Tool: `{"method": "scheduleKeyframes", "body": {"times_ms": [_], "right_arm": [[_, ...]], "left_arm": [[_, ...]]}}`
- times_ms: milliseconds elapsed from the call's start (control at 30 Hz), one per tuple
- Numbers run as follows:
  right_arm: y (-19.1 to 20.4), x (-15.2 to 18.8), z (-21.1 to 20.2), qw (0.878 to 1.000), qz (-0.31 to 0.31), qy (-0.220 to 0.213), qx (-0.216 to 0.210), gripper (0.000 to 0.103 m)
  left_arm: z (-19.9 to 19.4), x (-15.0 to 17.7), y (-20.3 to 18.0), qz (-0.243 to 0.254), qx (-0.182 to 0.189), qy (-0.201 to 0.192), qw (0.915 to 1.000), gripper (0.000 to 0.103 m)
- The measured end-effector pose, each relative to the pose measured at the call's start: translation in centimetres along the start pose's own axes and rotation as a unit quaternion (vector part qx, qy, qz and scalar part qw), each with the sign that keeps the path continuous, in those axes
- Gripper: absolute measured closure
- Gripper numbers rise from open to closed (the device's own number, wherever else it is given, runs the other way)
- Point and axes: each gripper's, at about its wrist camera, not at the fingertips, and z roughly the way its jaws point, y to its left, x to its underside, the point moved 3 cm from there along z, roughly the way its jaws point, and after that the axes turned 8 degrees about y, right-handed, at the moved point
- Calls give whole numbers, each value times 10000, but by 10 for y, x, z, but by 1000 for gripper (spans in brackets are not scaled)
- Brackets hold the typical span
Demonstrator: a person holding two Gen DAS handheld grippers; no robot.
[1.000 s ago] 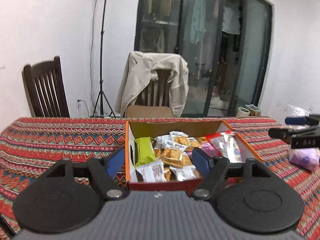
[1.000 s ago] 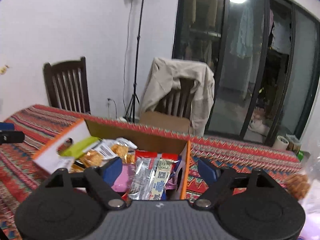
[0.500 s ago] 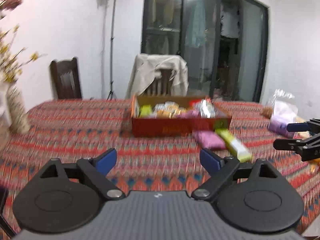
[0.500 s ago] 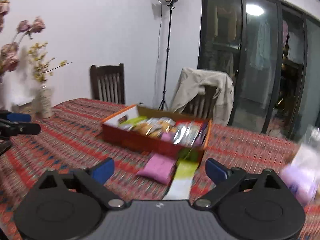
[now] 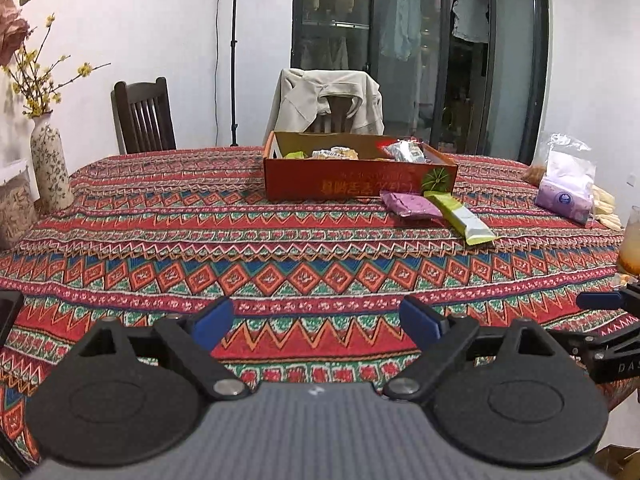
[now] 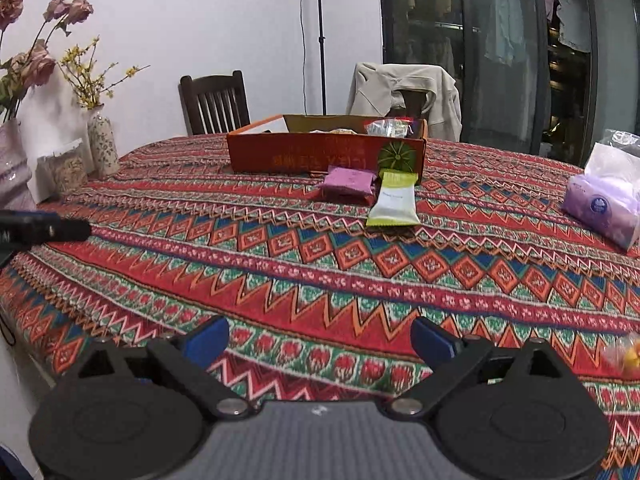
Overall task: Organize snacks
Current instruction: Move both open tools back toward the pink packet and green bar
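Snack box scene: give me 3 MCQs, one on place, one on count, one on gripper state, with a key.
1. Where does the purple packet lie?
A. inside the box
B. on the cloth in front of the orange box
C. beside the vase

2. How many packets lie on the cloth just in front of the box?
A. one
B. two
C. four

3. How do the left gripper and right gripper stand?
A. both open, empty
B. both shut
C. left holds a packet

Key: B, it rests outside the box front; B, purple plus the green-white packet; A, fingers apart with only cloth between.
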Motion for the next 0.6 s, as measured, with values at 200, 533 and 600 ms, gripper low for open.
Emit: {"method": "scheduleKeyframes", "body": {"times_ms": [200,533,600], "right_arm": [[-6,-7,-2,9999,35,-146,-31,5],[-42,-50,36,9995,185,-223,81,14],[-49,-65,48,9996,123,-233,88,15]], "left_arm": [[15,-8,-10,83,39,86,9999,12],[96,-54,-30,64,225,390,9990,12],[121,-73,-36,-1,371,495,9981,12]]}}
